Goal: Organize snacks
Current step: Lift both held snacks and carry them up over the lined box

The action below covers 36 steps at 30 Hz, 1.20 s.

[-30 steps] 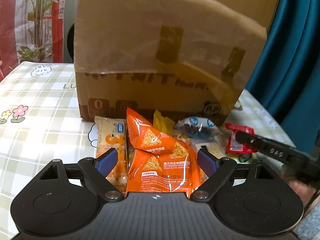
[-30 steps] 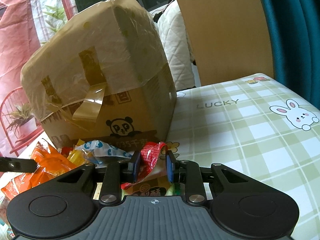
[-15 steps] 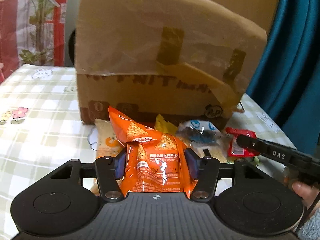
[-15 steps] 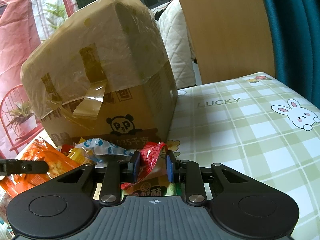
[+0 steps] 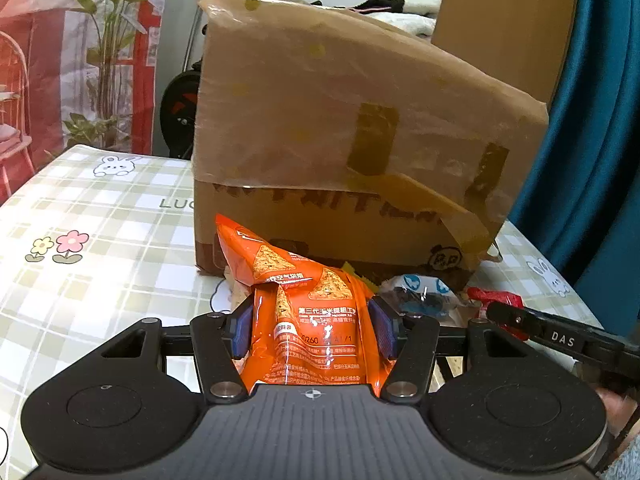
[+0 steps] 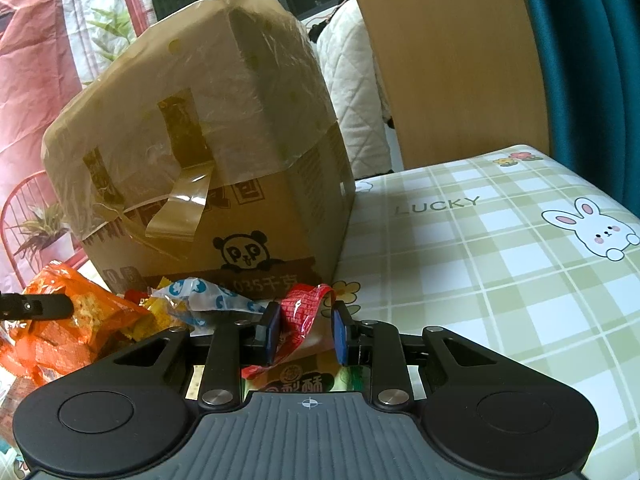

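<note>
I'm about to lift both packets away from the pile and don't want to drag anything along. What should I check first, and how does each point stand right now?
1. Left gripper shut on the orange chip bag: ok, a pad presses each side.
2. Right gripper shut on the red packet: ok, though only the left pad clearly touches it.
3. Orange chip bag free of the pile: cannot tell, its lower end is hidden.
4. Red packet free of the green packet beneath: cannot tell.
5. Cardboard box is open to receive them: not ok, it looks taped and film-wrapped.
6. Bare tablecloth to set them on: ok.
</note>
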### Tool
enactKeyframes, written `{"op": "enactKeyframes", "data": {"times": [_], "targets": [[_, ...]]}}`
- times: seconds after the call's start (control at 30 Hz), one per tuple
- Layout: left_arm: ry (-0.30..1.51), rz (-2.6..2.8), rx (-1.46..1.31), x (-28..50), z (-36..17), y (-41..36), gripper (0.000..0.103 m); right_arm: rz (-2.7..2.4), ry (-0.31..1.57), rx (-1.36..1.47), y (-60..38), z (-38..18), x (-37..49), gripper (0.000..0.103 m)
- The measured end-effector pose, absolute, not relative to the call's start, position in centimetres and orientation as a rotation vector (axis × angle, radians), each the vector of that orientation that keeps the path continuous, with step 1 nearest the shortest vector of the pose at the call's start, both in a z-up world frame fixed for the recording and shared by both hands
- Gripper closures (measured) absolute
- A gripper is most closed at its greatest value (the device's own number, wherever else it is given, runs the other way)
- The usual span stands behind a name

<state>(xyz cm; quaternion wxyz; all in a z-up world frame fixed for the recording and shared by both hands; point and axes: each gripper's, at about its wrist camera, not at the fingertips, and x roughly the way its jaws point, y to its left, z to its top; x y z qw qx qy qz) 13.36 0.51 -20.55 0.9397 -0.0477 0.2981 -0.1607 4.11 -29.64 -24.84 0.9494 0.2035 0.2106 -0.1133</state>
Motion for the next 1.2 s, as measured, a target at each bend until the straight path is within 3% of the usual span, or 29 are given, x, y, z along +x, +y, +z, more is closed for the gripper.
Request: {"op": "enactKeyframes", "data": {"times": [0.43, 0.8, 1.2], "targets": [[0.587, -0.309, -0.108, 13.6, -19.6, 1.0, 0.042, -0.258, 0.441, 0.392, -29.4, -24.3, 4.3, 0.078], [0.537, -0.3, -0.13, 13.2, -18.0, 1.4, 0.042, -0.227, 0.392, 0.344, -27.6, -20.5, 3.6, 0.078], [0.346, -0.312, -0.135, 11.6, -11.6, 2.7, 0.042, -0.258, 0.24, 0.269, -26.7, -13.9, -0.5, 0.078]]}}
